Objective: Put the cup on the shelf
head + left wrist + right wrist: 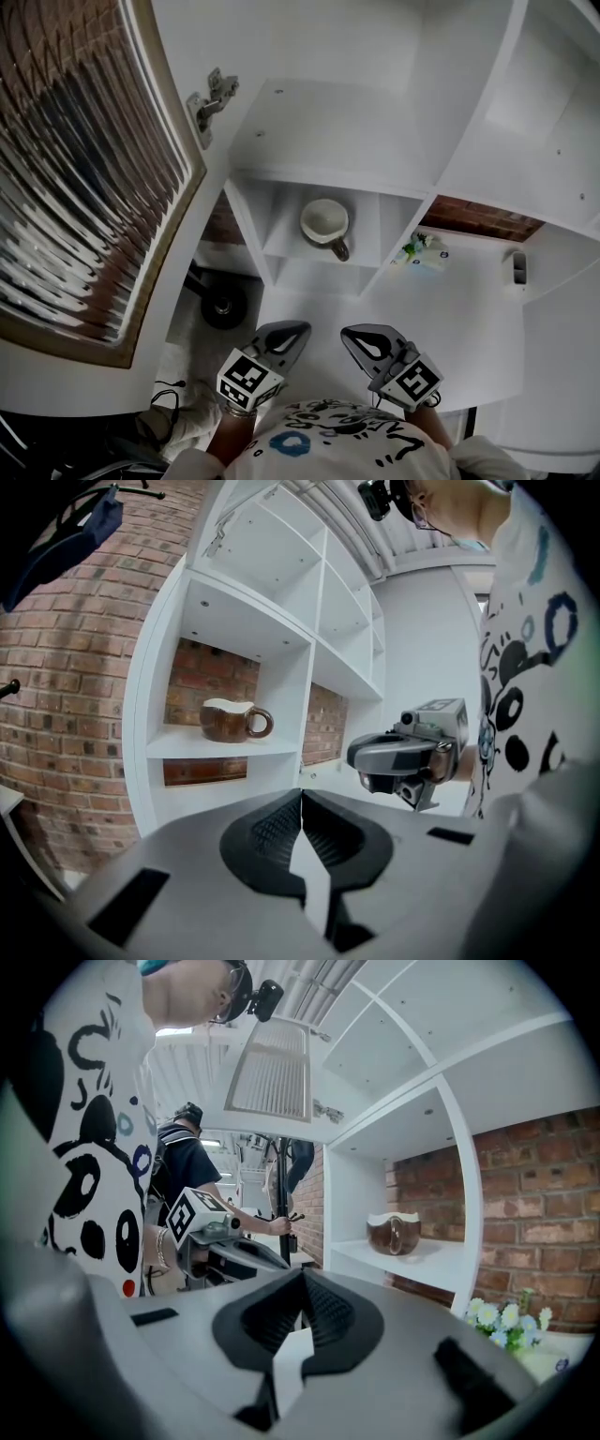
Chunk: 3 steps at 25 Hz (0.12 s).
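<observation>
A brown cup with a cream inside (324, 225) stands upright in a low compartment of the white shelf unit (394, 141), its handle toward me. It shows too in the left gripper view as the cup (230, 720) and in the right gripper view as the cup (397, 1232). My left gripper (296, 329) and right gripper (349, 334) hang side by side, well back from the shelf, close to my body. Both are shut with nothing between the jaws. The left gripper (300, 803) and the right gripper (303, 1283) each show their pads pressed together.
An open cabinet door with ribbed glass (84, 169) stands at the left, its hinge (214, 98) beside the shelf. A small bunch of flowers (419, 249) lies on the white counter (450, 309) at the right. A brick wall (66, 667) is behind. Another person (187, 1162) stands further back.
</observation>
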Available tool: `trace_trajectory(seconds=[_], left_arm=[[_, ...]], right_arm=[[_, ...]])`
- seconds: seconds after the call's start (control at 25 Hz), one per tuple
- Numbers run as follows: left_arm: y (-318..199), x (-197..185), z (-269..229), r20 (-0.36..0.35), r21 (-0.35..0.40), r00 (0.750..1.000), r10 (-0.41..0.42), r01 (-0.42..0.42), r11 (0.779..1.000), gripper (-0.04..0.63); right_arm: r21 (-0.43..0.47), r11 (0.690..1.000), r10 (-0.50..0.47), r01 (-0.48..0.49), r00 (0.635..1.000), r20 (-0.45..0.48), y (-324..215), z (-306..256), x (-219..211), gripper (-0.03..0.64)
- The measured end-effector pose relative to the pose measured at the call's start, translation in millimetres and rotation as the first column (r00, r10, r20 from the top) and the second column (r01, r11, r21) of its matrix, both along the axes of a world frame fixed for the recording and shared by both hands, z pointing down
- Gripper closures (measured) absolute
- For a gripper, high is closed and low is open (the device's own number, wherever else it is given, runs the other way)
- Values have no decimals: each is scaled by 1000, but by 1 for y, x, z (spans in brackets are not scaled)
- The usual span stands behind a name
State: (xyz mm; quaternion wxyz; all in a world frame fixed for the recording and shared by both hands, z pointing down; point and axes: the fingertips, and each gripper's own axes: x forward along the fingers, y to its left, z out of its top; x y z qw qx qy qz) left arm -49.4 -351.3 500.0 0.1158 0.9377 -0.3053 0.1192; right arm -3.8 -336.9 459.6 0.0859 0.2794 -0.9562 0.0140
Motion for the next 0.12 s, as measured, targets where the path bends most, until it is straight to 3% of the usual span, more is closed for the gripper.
trace_trajectory(seconds=[0.12], left_arm=[[-1, 0, -2, -5, 5, 1000, -2, 2, 1000, 578]], right_arm=[[3, 1000, -2, 2, 1000, -7, 0, 1, -1, 591]])
